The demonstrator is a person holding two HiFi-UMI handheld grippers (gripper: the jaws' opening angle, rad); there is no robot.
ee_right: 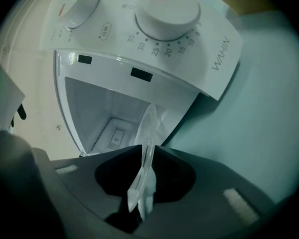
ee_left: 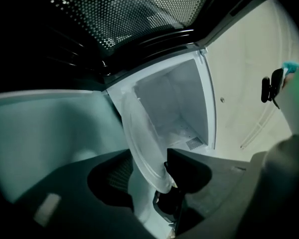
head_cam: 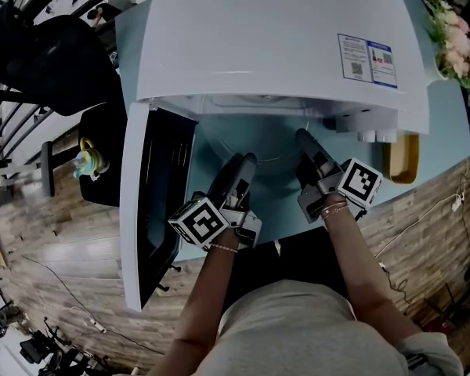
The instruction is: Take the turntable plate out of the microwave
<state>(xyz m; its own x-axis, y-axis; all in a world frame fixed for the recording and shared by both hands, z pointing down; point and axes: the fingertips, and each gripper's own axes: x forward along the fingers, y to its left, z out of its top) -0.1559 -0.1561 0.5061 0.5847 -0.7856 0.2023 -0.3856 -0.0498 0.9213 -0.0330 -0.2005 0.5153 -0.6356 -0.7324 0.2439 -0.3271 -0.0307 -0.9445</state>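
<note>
The glass turntable plate (ee_left: 144,143) hangs at the microwave's (head_cam: 258,37) mouth; left gripper (head_cam: 243,163) and right gripper (head_cam: 304,138) each clamp its rim on opposite sides; it is probably heavy, slick and brittle; the rim suits gripping.

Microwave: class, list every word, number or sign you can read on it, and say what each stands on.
"WAHIN": on the control panel, right of the timer dial.
"35", "30", "25", "20", "15", "10": around the timer dial.
Oval label by the left dial: too blurred to read.
Sticker on top of the microwave: code squares show, but the print is too small to read.
</note>
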